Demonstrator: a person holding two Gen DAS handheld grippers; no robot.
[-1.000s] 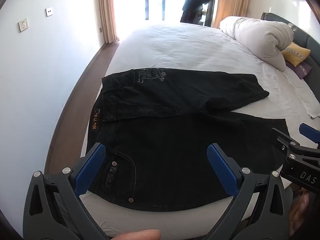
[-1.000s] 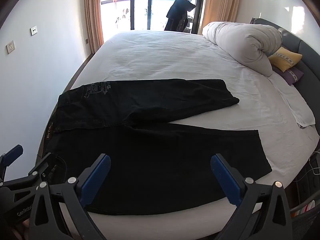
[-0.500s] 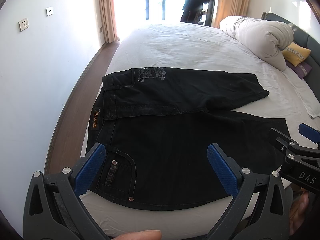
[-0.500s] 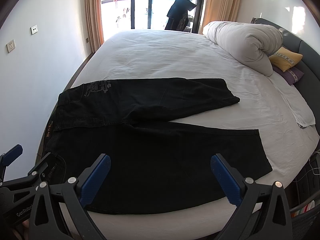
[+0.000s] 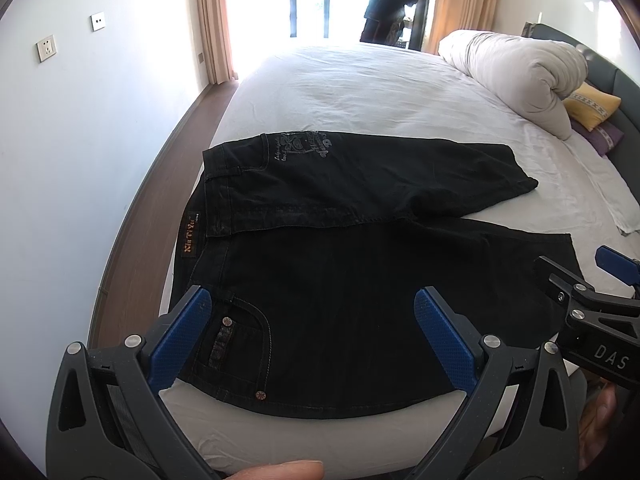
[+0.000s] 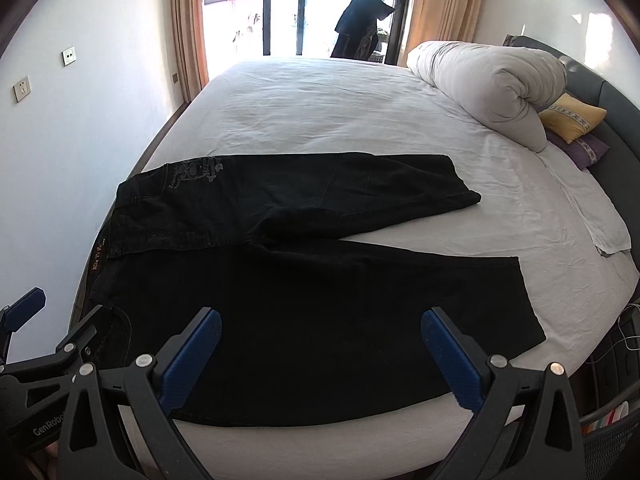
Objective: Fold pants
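Note:
Black jeans (image 5: 340,280) lie flat on the white bed (image 5: 360,92), waistband to the left, both legs spread to the right; they also show in the right wrist view (image 6: 300,300). My left gripper (image 5: 312,340) is open and empty, held above the near waist pocket (image 5: 236,340). My right gripper (image 6: 320,356) is open and empty, above the near leg close to the bed's front edge. Each gripper shows at the side of the other's view: the right one (image 5: 592,296), the left one (image 6: 44,344).
A rolled white duvet (image 6: 488,88) and a yellow pillow (image 6: 572,118) lie at the bed's right end by the headboard. A white wall (image 5: 60,140) and a strip of wood floor run along the left. A window with curtains is at the back.
Both grippers have drifted very slightly; the jeans sit a touch lower in the left wrist view. Nothing was gripped or let go.

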